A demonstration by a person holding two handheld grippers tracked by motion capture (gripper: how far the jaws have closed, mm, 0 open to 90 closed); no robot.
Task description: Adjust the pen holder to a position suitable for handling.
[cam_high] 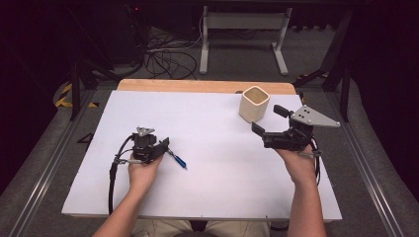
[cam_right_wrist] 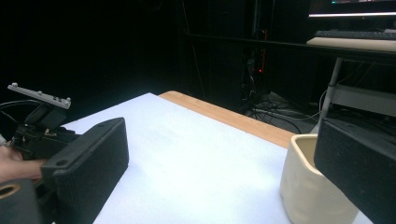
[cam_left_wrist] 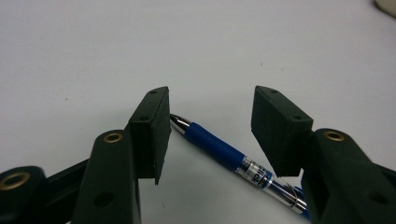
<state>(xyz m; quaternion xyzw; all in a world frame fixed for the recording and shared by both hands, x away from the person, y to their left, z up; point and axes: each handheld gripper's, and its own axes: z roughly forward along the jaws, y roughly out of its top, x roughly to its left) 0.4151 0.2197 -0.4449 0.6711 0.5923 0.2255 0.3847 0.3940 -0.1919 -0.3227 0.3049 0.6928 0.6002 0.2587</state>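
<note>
While your left gripper (cam_left_wrist: 210,126) hangs low over the blue pen (cam_left_wrist: 229,156), its jaws stand partly apart on either side of the pen and neither pad presses on it. No earlier look is on hand, so take that gap as it stands. You have the pen lying flat on the white desk (cam_high: 212,128), left of the middle and near your edge. In the high view its long axis runs on a slant, from beside the left gripper (cam_high: 163,147) down and to the right, toward you. In the left gripper view the silver tip sits tucked just behind the left pad, and the far end of the barrel is hidden by the right jaw. The print on the clear section is too blurred to read.

Your right gripper (cam_high: 269,121) is raised off the desk, jaws wide with nothing between them, beside the cream cup (cam_high: 254,102) at the far right. In the right gripper view the cup (cam_right_wrist: 308,186) is partly covered by one jaw.
</note>
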